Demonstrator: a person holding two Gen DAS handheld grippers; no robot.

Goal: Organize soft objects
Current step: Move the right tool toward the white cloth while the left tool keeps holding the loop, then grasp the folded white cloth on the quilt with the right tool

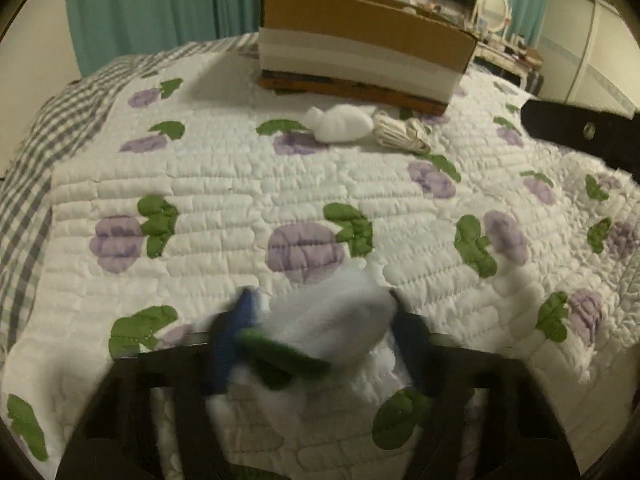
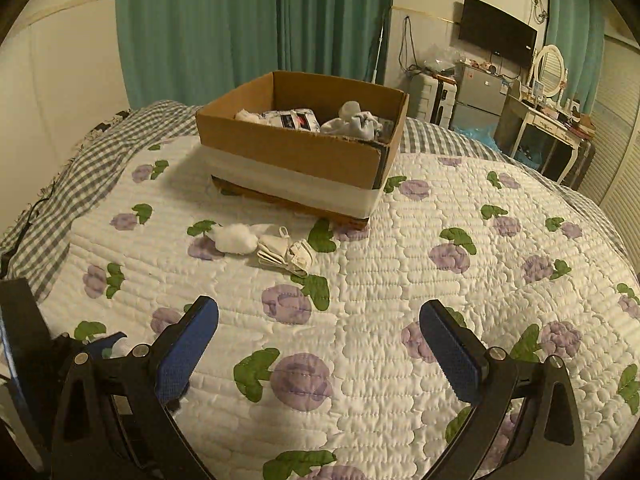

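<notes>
My left gripper (image 1: 322, 332) sits low over the quilt, its picture blurred. A white soft item with a green part (image 1: 320, 320) fills the gap between its blue pads and touches both. My right gripper (image 2: 320, 350) stands open above the quilt with nothing between its fingers. Farther back lie a white fluffy ball (image 2: 236, 238) (image 1: 340, 122) and a folded cream cloth (image 2: 284, 258) (image 1: 400, 134), side by side in front of an open cardboard box (image 2: 296, 152) (image 1: 360, 40). White and grey soft items (image 2: 352, 120) lie in the box.
Everything rests on a bed with a white quilt (image 2: 400, 240) printed with purple flowers and green leaves; a grey checked blanket (image 2: 80, 184) lies along its left and far side. Green curtains, a dresser with a mirror (image 2: 548, 68) and a wall screen stand behind.
</notes>
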